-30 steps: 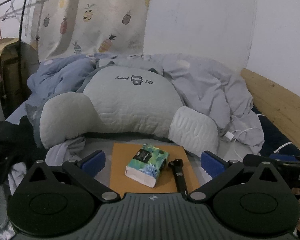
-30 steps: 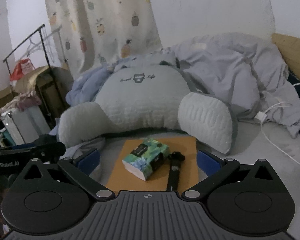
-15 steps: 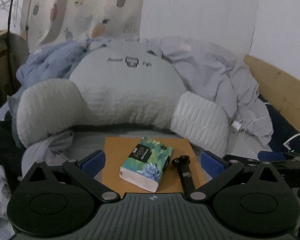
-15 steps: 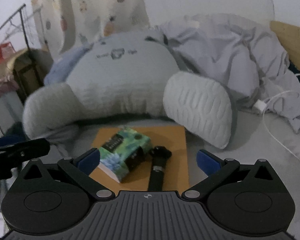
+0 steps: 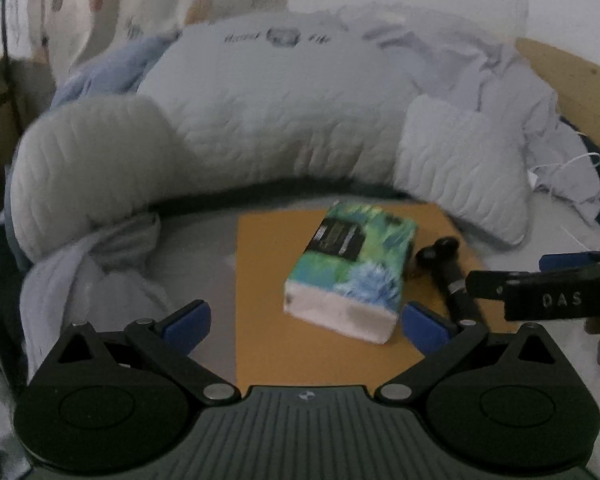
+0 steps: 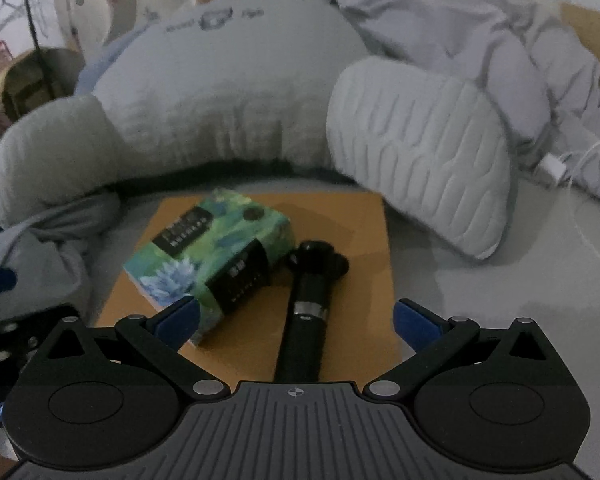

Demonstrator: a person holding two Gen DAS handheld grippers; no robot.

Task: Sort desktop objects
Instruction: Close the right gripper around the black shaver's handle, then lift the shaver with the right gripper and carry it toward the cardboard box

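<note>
Jaws spread wide on both; right gripper [image 6: 296, 320] straddles the black tool [image 6: 306, 312], long axis pointing up-frame, tissue pack [image 6: 212, 248] left.

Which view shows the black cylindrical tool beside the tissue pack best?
The right wrist view: the black tool runs up the frame centre, sharp, its knobbed head and silver ring clear. In the left wrist view the right gripper covers part of the tool, and the picture is blurred.
</note>
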